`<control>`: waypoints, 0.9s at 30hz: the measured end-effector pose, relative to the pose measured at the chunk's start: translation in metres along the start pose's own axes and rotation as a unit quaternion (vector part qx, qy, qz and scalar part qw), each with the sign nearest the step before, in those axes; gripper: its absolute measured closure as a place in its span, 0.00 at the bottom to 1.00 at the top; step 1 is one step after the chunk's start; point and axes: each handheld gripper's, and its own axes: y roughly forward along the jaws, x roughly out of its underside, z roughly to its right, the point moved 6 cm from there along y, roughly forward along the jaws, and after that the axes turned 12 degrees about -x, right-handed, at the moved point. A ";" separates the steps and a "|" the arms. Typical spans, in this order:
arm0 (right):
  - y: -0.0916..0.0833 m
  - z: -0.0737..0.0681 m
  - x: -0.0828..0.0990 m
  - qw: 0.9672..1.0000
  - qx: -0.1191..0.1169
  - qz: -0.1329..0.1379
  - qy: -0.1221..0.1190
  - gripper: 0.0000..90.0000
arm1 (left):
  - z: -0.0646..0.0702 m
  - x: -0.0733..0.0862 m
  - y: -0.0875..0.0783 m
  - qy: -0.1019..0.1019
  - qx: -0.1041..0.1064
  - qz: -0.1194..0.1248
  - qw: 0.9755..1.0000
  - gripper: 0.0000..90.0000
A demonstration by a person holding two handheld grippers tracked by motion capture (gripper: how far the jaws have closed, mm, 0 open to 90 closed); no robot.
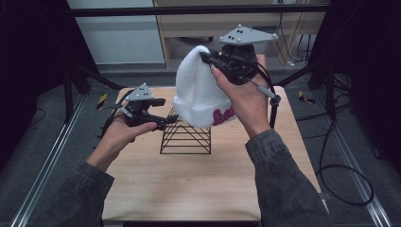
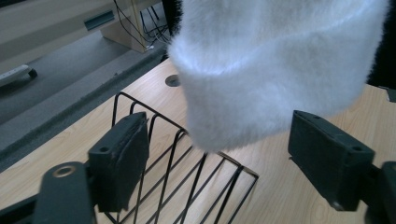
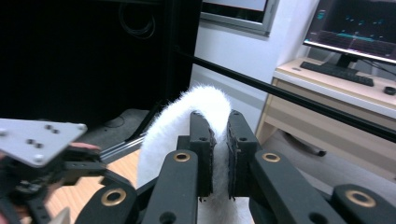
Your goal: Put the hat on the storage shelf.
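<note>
High view: over the wooden table (image 1: 189,189), the white fuzzy beanie (image 1: 196,90) hangs above the black wire rack (image 1: 185,137), pinched at its crown by the right gripper (image 1: 208,60); the left gripper (image 1: 166,122) waits spread beside its cuff. Likely midway, hat not yet set down

Your sleeves (image 1: 283,184) are dark grey denim. Each black claw, left claw (image 1: 163,122) and right claw (image 3: 218,156), carries a grey three-cornered plate (image 1: 248,35) with pale studs, brass-ringed screw holes and a trailing black cable (image 1: 272,106).
</note>
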 end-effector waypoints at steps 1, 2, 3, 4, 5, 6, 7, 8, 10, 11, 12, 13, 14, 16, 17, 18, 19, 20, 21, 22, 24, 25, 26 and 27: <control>0.001 -0.001 0.000 1.000 -0.003 0.000 0.001 0.93 | -0.001 -0.001 0.002 -0.007 0.002 -0.002 1.000 0.29; 0.002 -0.002 0.000 1.000 -0.007 0.001 0.004 0.93 | -0.001 -0.002 0.004 -0.011 0.011 -0.002 1.000 0.31; 0.003 -0.003 -0.001 1.000 -0.010 0.003 0.005 0.93 | 0.000 -0.003 0.006 -0.017 0.021 -0.001 1.000 0.32; 0.004 -0.005 -0.001 1.000 -0.015 0.004 0.004 0.93 | 0.001 -0.003 0.009 -0.020 0.024 0.000 1.000 0.32; 0.004 -0.005 -0.001 1.000 -0.015 0.004 0.004 0.93 | 0.001 -0.003 0.009 -0.020 0.024 0.000 1.000 0.33; 0.004 -0.006 -0.001 1.000 -0.016 0.003 0.002 0.93 | 0.001 -0.004 0.012 -0.023 0.023 0.001 0.999 0.33; 0.004 -0.007 -0.002 1.000 -0.019 0.003 0.001 0.93 | 0.001 -0.004 0.013 -0.023 0.025 0.001 0.999 0.34; 0.004 -0.008 -0.002 1.000 -0.020 0.003 0.001 0.93 | 0.002 -0.004 0.014 -0.027 0.028 0.003 0.999 0.37; 0.005 -0.009 -0.001 1.000 -0.022 0.001 -0.001 0.93 | 0.005 -0.004 0.016 -0.015 0.037 0.003 0.999 0.52; 0.006 -0.009 0.001 1.000 -0.023 -0.005 -0.006 0.93 | 0.007 -0.003 0.016 -0.001 0.038 -0.001 0.999 0.66; 0.007 -0.009 0.002 1.000 -0.023 -0.009 -0.008 0.93 | 0.007 -0.002 0.017 0.003 0.038 -0.007 0.999 0.74; 0.007 -0.009 0.002 1.000 -0.023 -0.009 -0.008 0.93 | 0.007 -0.002 0.017 0.003 0.038 -0.007 0.999 0.79; 0.008 -0.008 0.004 1.000 -0.020 -0.014 -0.011 0.93 | 0.006 -0.001 0.017 -0.001 0.035 -0.014 0.999 0.79; 0.008 -0.005 0.007 1.000 -0.016 -0.019 -0.011 0.93 | 0.003 -0.002 0.014 0.005 0.018 -0.015 1.000 0.83; 0.007 -0.003 0.009 1.000 -0.014 -0.019 -0.009 0.93 | 0.003 -0.003 0.013 0.004 0.012 -0.012 1.000 0.84; 0.007 -0.001 0.010 1.000 -0.012 -0.020 -0.008 0.93 | 0.001 -0.003 0.010 0.005 0.003 -0.010 1.000 0.84; 0.007 0.001 0.012 1.000 -0.009 -0.024 -0.009 0.93 | 0.000 -0.004 0.009 0.009 -0.006 -0.009 1.000 0.84; 0.007 0.003 0.013 1.000 -0.007 -0.027 -0.008 0.93 | -0.002 -0.004 0.006 0.012 -0.021 -0.006 1.000 0.84; 0.007 0.005 0.016 0.999 -0.004 -0.032 -0.006 0.93 | -0.003 -0.005 0.003 0.017 -0.031 -0.004 0.999 0.85; 0.007 0.009 0.020 1.000 -0.005 -0.030 0.005 0.92 | -0.004 -0.005 -0.001 0.024 -0.046 -0.002 0.999 0.84; 0.007 0.010 0.020 1.000 -0.005 -0.029 0.007 0.92 | -0.004 -0.006 -0.004 0.028 -0.053 0.001 0.998 0.84; 0.007 0.012 0.021 1.000 -0.003 -0.028 0.007 0.93 | -0.005 -0.007 -0.007 0.029 -0.057 0.003 0.998 0.84; 0.008 0.014 0.022 1.000 0.001 -0.029 0.007 0.92 | -0.006 -0.007 -0.008 0.028 -0.059 0.005 0.998 0.84; 0.008 0.017 0.023 1.000 0.003 -0.029 0.008 0.92 | -0.007 -0.007 -0.009 0.027 -0.061 0.004 0.998 0.84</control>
